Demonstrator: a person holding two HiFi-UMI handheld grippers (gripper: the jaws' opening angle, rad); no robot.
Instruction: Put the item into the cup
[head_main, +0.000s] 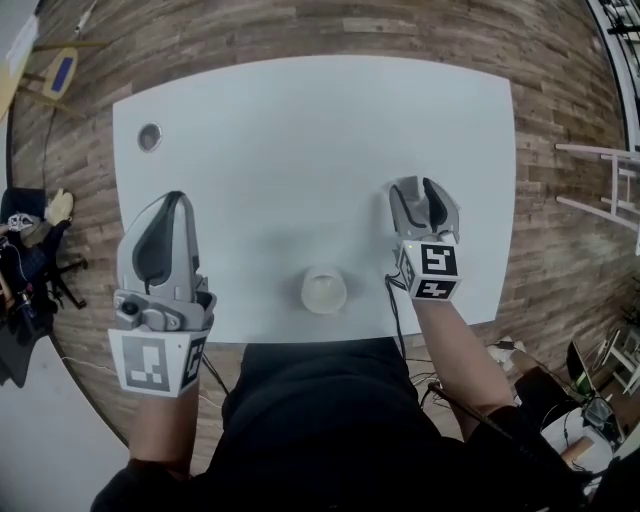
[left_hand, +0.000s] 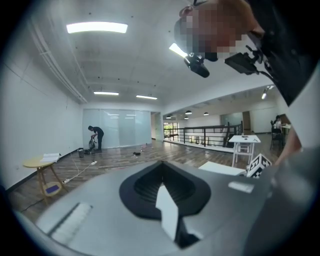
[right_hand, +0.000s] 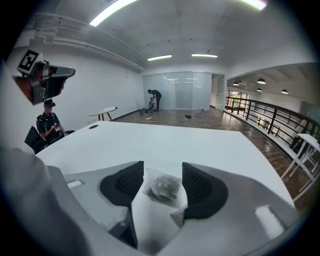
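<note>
Item (right_hand: 162, 186): a small clear packet with a dark clump inside. It lies flat on the white table (head_main: 300, 150), directly between the jaws of the right gripper (head_main: 421, 186). These jaws stand wide apart, one pad on each side of the packet. The packet's edges lie close to both pads; contact cannot be confirmed, and nothing is clamped.

Cup (head_main: 324, 290): pale, upright, mouth open. It stands close to the table's front edge, directly ahead of the person's torso. It lies between the two grippers, nearer the right one, and touches neither. Bare tabletop separates the cup from the right gripper.

Left gripper (head_main: 176, 196): jaws fully together, with nothing between them. In the head view it lies across the table's front edge near the left corner, well apart from the cup.

Clearances: the right gripper sits inside the table's right edge, with a strip of bare surface between. The table's far half is open. A round grommet (head_main: 149, 137) lies near the far left corner. Wood flooring (head_main: 300, 30) surrounds the table.
</note>
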